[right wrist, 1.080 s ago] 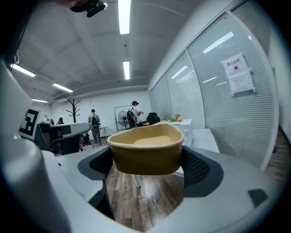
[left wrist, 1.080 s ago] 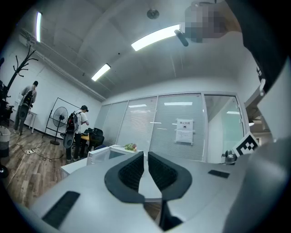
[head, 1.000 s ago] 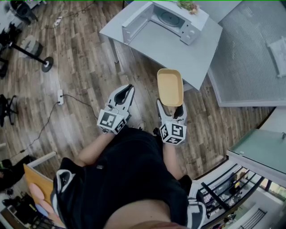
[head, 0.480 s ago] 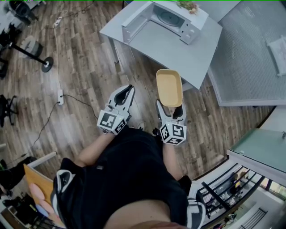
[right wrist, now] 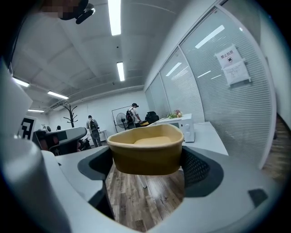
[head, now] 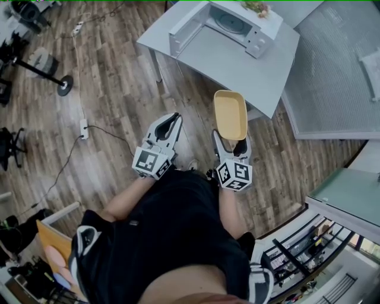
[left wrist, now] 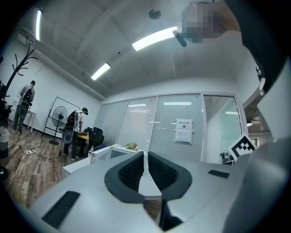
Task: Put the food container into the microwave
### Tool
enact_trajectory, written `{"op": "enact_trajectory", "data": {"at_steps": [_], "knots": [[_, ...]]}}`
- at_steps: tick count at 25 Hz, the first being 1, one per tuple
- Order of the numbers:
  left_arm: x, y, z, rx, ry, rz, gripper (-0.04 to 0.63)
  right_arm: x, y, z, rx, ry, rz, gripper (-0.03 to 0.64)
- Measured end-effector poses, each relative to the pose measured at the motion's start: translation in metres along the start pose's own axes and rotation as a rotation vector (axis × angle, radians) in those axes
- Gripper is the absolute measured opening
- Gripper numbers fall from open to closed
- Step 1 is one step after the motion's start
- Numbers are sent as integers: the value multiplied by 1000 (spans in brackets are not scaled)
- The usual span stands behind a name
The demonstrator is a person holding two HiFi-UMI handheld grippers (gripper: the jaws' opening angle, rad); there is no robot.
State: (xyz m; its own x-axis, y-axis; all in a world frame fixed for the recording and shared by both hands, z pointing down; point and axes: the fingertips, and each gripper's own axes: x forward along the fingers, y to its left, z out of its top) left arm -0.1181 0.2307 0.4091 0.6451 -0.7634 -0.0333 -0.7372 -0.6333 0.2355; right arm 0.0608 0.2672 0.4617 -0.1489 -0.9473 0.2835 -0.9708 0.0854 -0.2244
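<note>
A tan, empty food container [head: 230,114] [right wrist: 146,149] is held level above the wooden floor, my right gripper [head: 232,141] shut on its near end. The white microwave [head: 228,24] [right wrist: 181,126] stands on a grey table [head: 237,62] ahead, its door [head: 186,27] swung open to the left and the round turntable visible inside. My left gripper [head: 168,123] [left wrist: 145,169] hangs beside the right one, shut with nothing between its pads, its jaws pointing toward the table.
A plant [head: 256,7] sits on top of the microwave. A glass partition with blinds [head: 338,71] runs along the right. Cables and a power strip [head: 84,128] lie on the floor to the left. People and a standing fan [left wrist: 58,119] are far off.
Both grippers and the container have shifted slightly right and toward the table; the table and microwave appear a little closer. The grip on the container is unchanged.
</note>
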Motion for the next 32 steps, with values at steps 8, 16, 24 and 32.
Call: {"op": "enact_trajectory", "data": {"at_steps": [8, 16, 24, 32], "knots": [[-1, 37, -7, -28, 12, -43, 48, 30, 28, -15, 45, 5, -28, 485], [60, 58, -19, -27, 32, -71, 48, 100, -5, -6, 50, 7, -45, 485], [199, 92, -1, 14, 3, -35, 40, 218, -78, 49, 13, -1, -15, 485], [324, 119, 3, 36, -32, 9, 40, 339, -152, 80, 7, 28, 21, 485]]}}
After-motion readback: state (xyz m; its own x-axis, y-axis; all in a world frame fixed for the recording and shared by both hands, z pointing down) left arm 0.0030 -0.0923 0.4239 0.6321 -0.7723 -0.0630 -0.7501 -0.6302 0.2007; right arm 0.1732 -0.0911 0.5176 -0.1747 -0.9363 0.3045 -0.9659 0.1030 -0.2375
